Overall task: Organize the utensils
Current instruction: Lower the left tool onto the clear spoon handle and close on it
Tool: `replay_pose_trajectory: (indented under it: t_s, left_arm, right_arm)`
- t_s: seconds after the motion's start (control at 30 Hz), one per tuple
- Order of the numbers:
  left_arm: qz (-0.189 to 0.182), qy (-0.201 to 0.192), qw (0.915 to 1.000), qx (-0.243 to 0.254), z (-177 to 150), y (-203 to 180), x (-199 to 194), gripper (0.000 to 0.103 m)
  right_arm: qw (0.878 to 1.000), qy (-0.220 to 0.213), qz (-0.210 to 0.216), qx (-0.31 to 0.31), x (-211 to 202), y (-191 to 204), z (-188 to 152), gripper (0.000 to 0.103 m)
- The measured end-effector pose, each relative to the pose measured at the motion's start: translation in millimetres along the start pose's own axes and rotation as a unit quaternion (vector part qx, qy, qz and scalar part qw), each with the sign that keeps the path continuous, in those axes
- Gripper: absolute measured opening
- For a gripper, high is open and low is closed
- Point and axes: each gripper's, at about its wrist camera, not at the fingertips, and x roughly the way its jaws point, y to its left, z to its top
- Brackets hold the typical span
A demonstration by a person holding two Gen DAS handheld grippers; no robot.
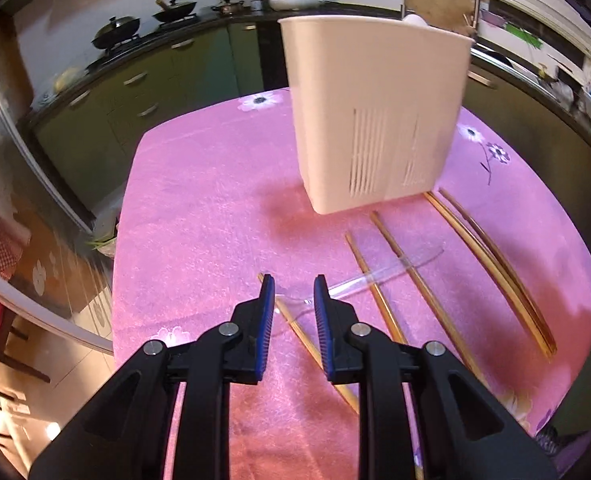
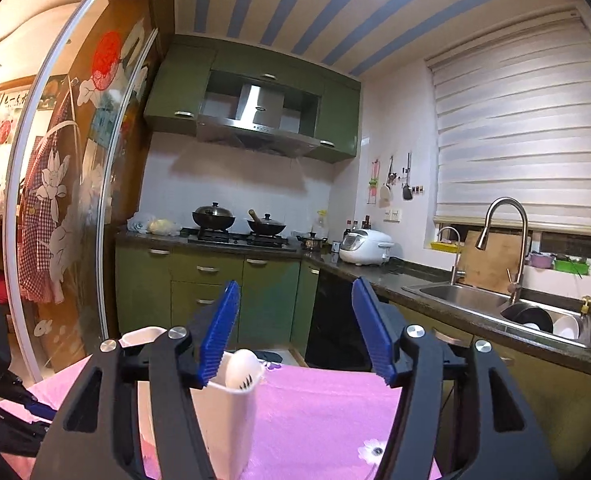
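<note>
Start at the left, where your left gripper (image 1: 294,286) hangs low over the pink tablecloth (image 1: 199,208), its jaws parted a modest way and holding nothing; between and just beyond the blue pads (image 1: 269,308) lie the near end of one wooden chopstick (image 1: 295,326) and the bowl of a clear plastic spoon (image 1: 375,276), so the risk here is that you close on both at once, or that the thin chopstick rolls out from the pads; the spoon is nearly see-through and lies across other chopsticks (image 1: 411,280), so a lift could drag its neighbours; further right two more chopsticks (image 1: 491,252) lie side by side, their far ends reaching the foot of the white utensil holder (image 1: 375,120), which stands at the far right of the cloth and looks tall and light, so I judge a nudge while loading could tip it; whether it leans I cannot tell through the fisheye; in the right wrist view your right gripper (image 2: 295,332) is held higher, jaws wide apart and empty, the holder's rim (image 2: 235,380) just below its left pad with a white slotted utensil (image 2: 242,366) already inside; whether pad and rim touch I cannot tell.
</note>
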Motion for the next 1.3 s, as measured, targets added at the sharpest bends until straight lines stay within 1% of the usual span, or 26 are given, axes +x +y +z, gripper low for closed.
replay_pose_trajectory:
  t_s: [0.1,0.2,0.3,0.37,0.43,0.57,0.63,0.67,0.73,0.77,0.8,0.9,1.0,1.13,1.3]
  left_arm:
    - [-0.013,-0.02,0.9997,0.01,-1.7,-5.2,-6.7,0.019]
    - [-0.03,-0.031,0.998,0.046,-1.6,-19.3,-7.7,0.019]
    - [-0.038,-0.037,0.9958,0.074,-0.2,-32.0,-6.9,0.019]
    - [-0.046,-0.046,0.9951,0.075,0.8,-33.9,-8.8,0.019]
    - [-0.046,-0.058,0.9956,0.057,2.7,-29.7,-13.0,0.019]
    - [-0.036,-0.077,0.9964,-0.004,0.3,-12.3,-27.7,0.019]
    - [-0.022,-0.087,0.9956,-0.025,-0.9,-5.3,-35.2,0.019]
    - [-0.016,-0.092,0.995,-0.035,-1.8,-1.8,-39.7,0.019]
    - [-0.001,-0.098,0.9926,-0.072,-2.4,7.0,-47.4,0.019]
    - [-0.003,-0.102,0.99,-0.097,-3.0,12.5,-51.6,0.019]
    - [-0.004,-0.104,0.9883,-0.111,-2.9,15.3,-54.5,0.019]
    - [0.006,-0.108,0.986,-0.126,-2.1,16.1,-60.1,0.021]
    - [0.009,-0.106,0.9865,-0.125,-2.0,13.2,-60.2,0.022]
    - [0.014,-0.098,0.9881,-0.118,-2.9,7.3,-59.0,0.022]
    - [0.011,-0.09,0.9905,-0.103,-0.3,-0.4,-56.3,0.022]
  right_arm:
    - [1.0,0.005,0.002,0.016,-8.0,-9.8,0.3,0.058]
    - [0.999,0.016,0.007,0.03,-11.7,-15.8,-1.5,0.058]
    - [0.999,0.024,0.009,0.037,-13.5,-20.7,-3.7,0.058]
    - [0.999,0.029,0.009,0.038,-13.7,-22.1,-3.8,0.058]
    - [0.999,0.031,0.013,0.043,-17.4,-24.2,-4.1,0.059]
    - [0.994,0.061,0.081,0.031,-9.8,-14.3,-8.8,0.06]
    - [0.992,0.067,0.108,0.025,-7.3,-5.1,-11.7,0.06]
    - [0.991,0.068,0.115,0.022,-7.5,-1.0,-13.0,0.06]
    - [0.99,0.065,0.121,0.02,-9.8,5.8,-14.8,0.06]
    - [0.99,0.064,0.125,0.023,-10.4,7.3,-15.0,0.06]
    - [0.989,0.064,0.13,0.026,-12.3,8.6,-15.2,0.06]
    - [0.988,0.067,0.137,0.018,-12.3,13.5,-17.0,0.06]
    - [0.987,0.066,0.143,0.019,-17.7,15.9,-19.8,0.061]
    - [0.988,0.06,0.142,0.021,-26.2,14.3,-21.2,0.062]
    - [0.988,0.059,0.138,0.03,-35.1,6.2,-23.2,0.063]
